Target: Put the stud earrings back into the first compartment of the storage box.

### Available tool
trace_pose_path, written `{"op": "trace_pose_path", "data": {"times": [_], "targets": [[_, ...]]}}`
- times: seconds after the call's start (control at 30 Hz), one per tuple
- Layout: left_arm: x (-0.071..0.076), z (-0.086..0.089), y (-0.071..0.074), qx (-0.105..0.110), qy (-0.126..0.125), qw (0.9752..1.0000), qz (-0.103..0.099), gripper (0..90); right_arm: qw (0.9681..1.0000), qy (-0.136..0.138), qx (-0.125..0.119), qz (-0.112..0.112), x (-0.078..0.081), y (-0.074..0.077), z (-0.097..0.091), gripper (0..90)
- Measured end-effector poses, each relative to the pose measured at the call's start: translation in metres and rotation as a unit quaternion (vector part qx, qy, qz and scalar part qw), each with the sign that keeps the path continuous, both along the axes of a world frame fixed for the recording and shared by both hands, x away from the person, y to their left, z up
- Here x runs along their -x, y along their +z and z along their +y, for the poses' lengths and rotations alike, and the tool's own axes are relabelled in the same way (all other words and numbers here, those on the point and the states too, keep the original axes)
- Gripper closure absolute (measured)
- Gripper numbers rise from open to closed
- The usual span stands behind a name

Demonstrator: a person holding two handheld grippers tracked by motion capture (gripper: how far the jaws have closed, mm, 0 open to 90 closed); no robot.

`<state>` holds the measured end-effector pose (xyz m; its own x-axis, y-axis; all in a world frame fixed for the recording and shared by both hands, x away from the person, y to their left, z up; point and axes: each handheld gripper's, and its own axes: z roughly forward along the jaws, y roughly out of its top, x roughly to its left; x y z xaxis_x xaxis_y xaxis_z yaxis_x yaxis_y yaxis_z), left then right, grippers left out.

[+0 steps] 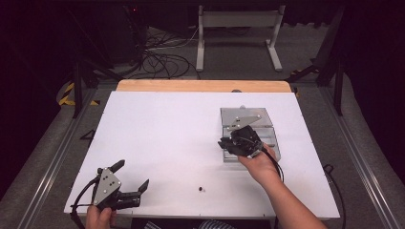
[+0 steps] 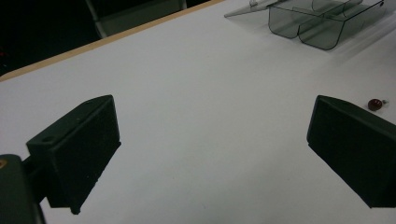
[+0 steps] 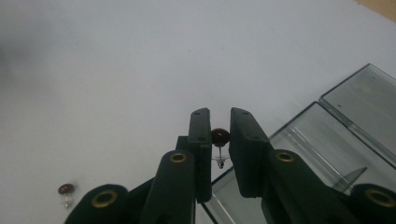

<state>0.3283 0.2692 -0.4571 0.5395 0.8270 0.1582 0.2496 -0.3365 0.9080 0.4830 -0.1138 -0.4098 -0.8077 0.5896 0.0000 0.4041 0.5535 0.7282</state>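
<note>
The dark red earring [image 3: 220, 136] sits squeezed between the right gripper's [image 3: 219, 140] fingers, just over the edge of the clear plastic box [image 3: 327, 144]. A second earring [image 3: 66, 190] lies on the white desk [image 1: 167, 138], off to the side. The left gripper's [image 2: 210, 154] fingers are wide apart, holding nothing, above bare desk.

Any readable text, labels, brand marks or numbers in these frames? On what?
None. No readable text on the clear compartment box, the white table, the two dark red stud earrings, or either claw. The yellow-black floor tape carries stripes, no lettering.
</note>
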Motion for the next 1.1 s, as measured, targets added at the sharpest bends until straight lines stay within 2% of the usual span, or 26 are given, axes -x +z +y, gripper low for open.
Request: {"op": "trace_pose_path", "data": {"times": [0.23, 0.53, 1.1], "targets": [[0.0, 0.0, 0.0, -0.001, 0.0, 1.0, 0.0, 3.0, 0.9996, -0.028, 0.006, 0.004, -0.011, -0.005, -0.006, 79.3], [0.0, 0.0, 0.0, -0.001, -0.001, 1.0, 0.0, 3.0, 0.9975, -0.066, 0.013, 0.024, -0.03, -0.018, -0.014, 79.3], [0.0, 0.0, 0.0, -0.001, -0.001, 1.0, 0.001, 3.0, 0.9945, -0.095, 0.028, 0.034, -0.046, -0.031, -0.02, 77.8]]}}
